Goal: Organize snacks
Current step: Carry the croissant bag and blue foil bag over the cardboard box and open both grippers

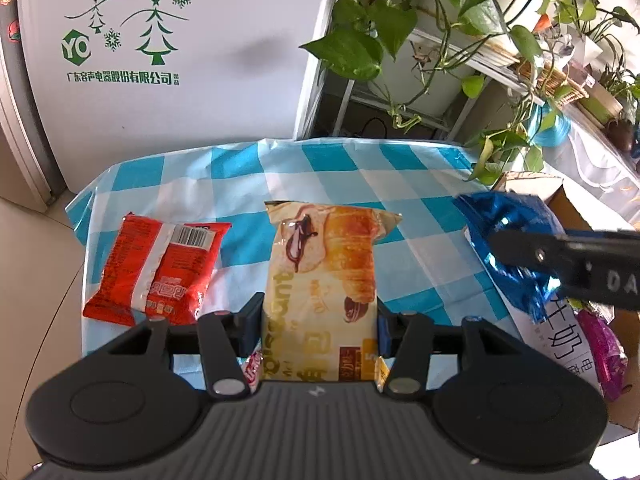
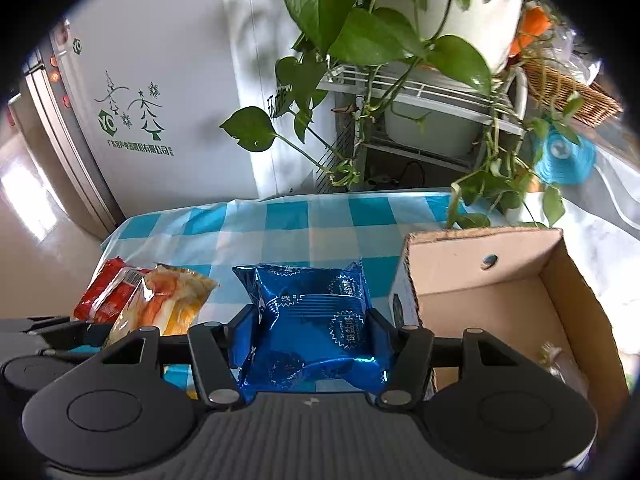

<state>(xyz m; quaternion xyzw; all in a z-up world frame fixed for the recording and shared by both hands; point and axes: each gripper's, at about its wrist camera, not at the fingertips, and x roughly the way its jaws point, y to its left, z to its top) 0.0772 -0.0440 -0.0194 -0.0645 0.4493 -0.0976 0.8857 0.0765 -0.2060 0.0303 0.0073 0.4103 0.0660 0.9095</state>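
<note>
Clamped low between the two fingers of the left hand-held gripper (image 1: 320, 320) is a croissant packet (image 1: 324, 276), its far end lying on the blue-and-white checked cloth of the worktop (image 1: 248, 168). Just to its left on the cloth lies a red snack packet (image 1: 156, 268), apart from the fingers. At the right edge of the left wrist view the right hand-held gripper (image 1: 520, 248) reaches in from the side, pointing left, closed on a blue foil packet (image 1: 508, 220). Only the right wrist view shows that grip squarely (both fingers press the blue foil packet's (image 2: 316, 324) sides), and only it looks into the open cardboard box (image 2: 484, 304) just to the right, where something pale lies in the near corner, too blurred to name. Pink wrappers (image 1: 604, 352) show beside the box in the left view alone. Behind the worktop stand a white appliance (image 1: 180, 48) with green tree prints and trailing green plants (image 2: 360, 36) on a rack.
</note>
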